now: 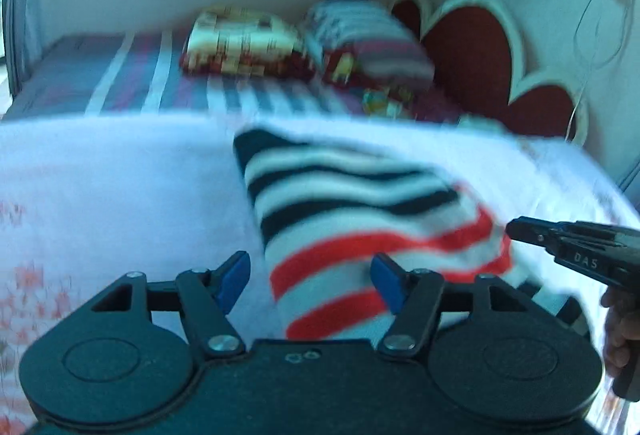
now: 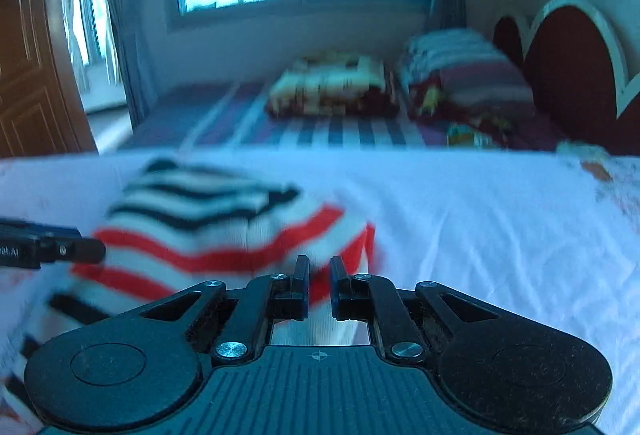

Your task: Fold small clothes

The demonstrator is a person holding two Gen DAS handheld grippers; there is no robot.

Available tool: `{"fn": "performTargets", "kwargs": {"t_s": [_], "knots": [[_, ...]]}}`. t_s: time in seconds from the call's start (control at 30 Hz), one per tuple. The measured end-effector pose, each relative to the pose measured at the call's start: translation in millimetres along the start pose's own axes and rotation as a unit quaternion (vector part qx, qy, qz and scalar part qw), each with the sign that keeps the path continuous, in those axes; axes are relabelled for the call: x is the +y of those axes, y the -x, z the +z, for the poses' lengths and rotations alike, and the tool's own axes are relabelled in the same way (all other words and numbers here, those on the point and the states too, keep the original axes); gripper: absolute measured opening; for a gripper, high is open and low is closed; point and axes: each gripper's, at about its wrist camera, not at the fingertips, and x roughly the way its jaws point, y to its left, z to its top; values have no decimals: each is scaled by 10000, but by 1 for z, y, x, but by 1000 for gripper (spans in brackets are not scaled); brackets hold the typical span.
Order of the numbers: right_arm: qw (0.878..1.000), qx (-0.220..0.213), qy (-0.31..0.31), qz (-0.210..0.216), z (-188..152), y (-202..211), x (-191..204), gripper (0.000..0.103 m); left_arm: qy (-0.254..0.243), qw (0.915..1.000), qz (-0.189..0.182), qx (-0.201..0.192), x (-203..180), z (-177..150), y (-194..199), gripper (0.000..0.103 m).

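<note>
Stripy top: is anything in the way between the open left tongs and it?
No, nothing visible is. The stripy top lies on the white sheet, right in front of the open left tongs. The nearly shut right tongs sit at its other edge.

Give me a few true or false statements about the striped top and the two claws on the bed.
1. The striped top lies on a white sheet. True.
2. The left claw is shut tight. False: its jaws stand wide apart.
3. The top has green stripes. False: black, white and red.
4. The right claw has its jaws nearly together. True.
5. Folded blankets sit farther back. True.
</note>
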Motion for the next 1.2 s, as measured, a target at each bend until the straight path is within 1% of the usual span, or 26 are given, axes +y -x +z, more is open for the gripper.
{"fn": "performTargets", "kwargs": {"t_s": [0.07,0.13,0.17,0.2,0.23,0.27,0.33,0.53,0.6,0.63,0.67,0.7,0.73,0.8,0.83,0.87,0.9,0.93,1.0,1.03,1.07,1.1,1.13,1.17,1.2], "knots": [[9998,-57,-187,18,9,-7,-5,9,131,9999,-36,-3,0,5,-6,63],[9998,45,-166,67,15,-21,-6,9,92,9999,80,83,2,10,-19,64],[9997,219,-123,74,14,-31,-5,9,57,9997,120,184,3,9,-26,66],[9985,548,-63,51,11,-44,-4,9,-2,9993,171,331,4,6,-34,66],[9974,716,37,-16,8,-57,-3,9,-53,9991,169,388,5,2,-37,68],[9979,637,135,-52,7,-58,-2,9,-68,9992,168,360,7,-1,-38,69],[9978,640,180,-81,6,-57,-2,9,-49,9992,188,351,7,-2,-36,69],[9982,566,179,-128,-3,-48,-3,9,-297,9980,424,354,-4,1,-30,69],[9977,593,299,-165,-4,-42,1,9,-358,9976,478,359,-7,3,-26,68],[9980,549,291,-147,-1,-38,2,9,-380,9977,451,340,-8,4,-24,62],[9985,463,260,-118,0,-30,2,9,-417,9978,438,265,-9,5,-19,53],[9990,357,253,-99,2,-23,4,9,-464,9978,412,234,-12,6,-14,49],[9993,258,276,-59,3,-14,6,9,-492,9978,397,214,-15,7,-10,42],[9994,95,330,12,3,3,10,9,-536,9979,344,123,-20,6,2,35],[9994,74,336,66,3,10,13,9,-532,9981,302,99,-21,4,8,23],[9994,41,322,125,2,17,15,9,-478,9986,225,94,-21,3,13,6],[9993,-9,330,184,0,24,17,9,-413,9991,110,77,-21,1,18,0],[9991,-28,343,227,-3,30,20,9,-384,9992,48,59,-22,-3,24,0],[9989,67,343,305,-11,35,24,9,-392,9992,-71,67,-26,-11,31,0],[9988,143,365,302,-16,34,28,9,-363,9992,-124,109,-27,-16,33,2],[9986,220,393,280,-23,33,30,9,-343,9991,-132,188,-28,-21,32,9],[9980,379,443,231,-31,29,32,9,-375,9991,-43,217,-30,-27,30,12],[9971,543,510,148,-38,22,34,9,-478,9985,117,236,-32,-31,28,25],[9972,468,575,116,-44,21,36,9,-655,9969,344,257,-35,-34,26,42],[9971,463,606,70,-44,20,39,9,-819,9945,611,231,-38,-34,25,51]]}}
